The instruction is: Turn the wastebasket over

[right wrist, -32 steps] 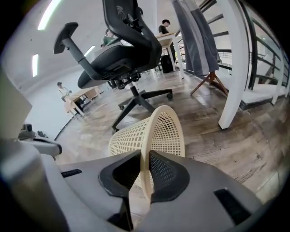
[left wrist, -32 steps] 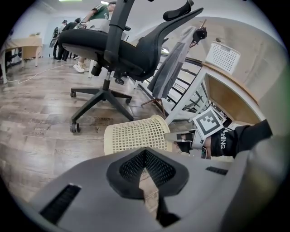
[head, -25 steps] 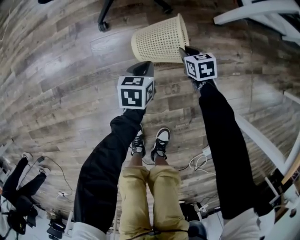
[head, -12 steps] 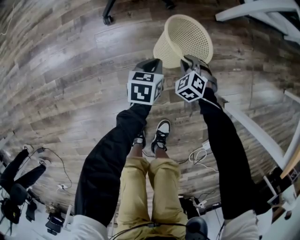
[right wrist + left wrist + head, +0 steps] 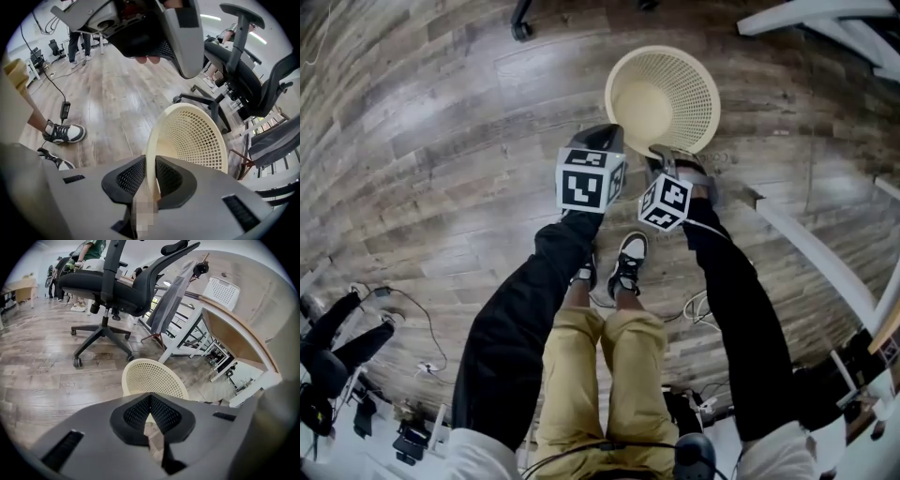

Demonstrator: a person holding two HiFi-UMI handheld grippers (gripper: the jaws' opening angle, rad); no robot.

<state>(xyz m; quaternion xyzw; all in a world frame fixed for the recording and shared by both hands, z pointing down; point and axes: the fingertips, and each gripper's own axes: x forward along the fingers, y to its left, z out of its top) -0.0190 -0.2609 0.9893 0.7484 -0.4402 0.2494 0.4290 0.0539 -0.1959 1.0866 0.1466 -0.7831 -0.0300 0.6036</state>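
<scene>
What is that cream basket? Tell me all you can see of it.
The wastebasket is round, cream and plastic-looking, with lattice walls, a solid bottom and a smooth rim, widest at the mouth. It is empty, mouth up, over the wood floor. The right hand-held gripper pinches its near rim.

The left arm [image 5: 520, 319] and the right arm [image 5: 736, 300], both in black sleeves, reach forward and down side by side. The left tongs [image 5: 602, 133] slant down toward the floor, jaws closed together and empty. Just beside them, the right tongs [image 5: 662, 157] point more steeply down, jaws clamped on the wastebasket [image 5: 701, 94] rim, one pad inside and one outside.
</scene>
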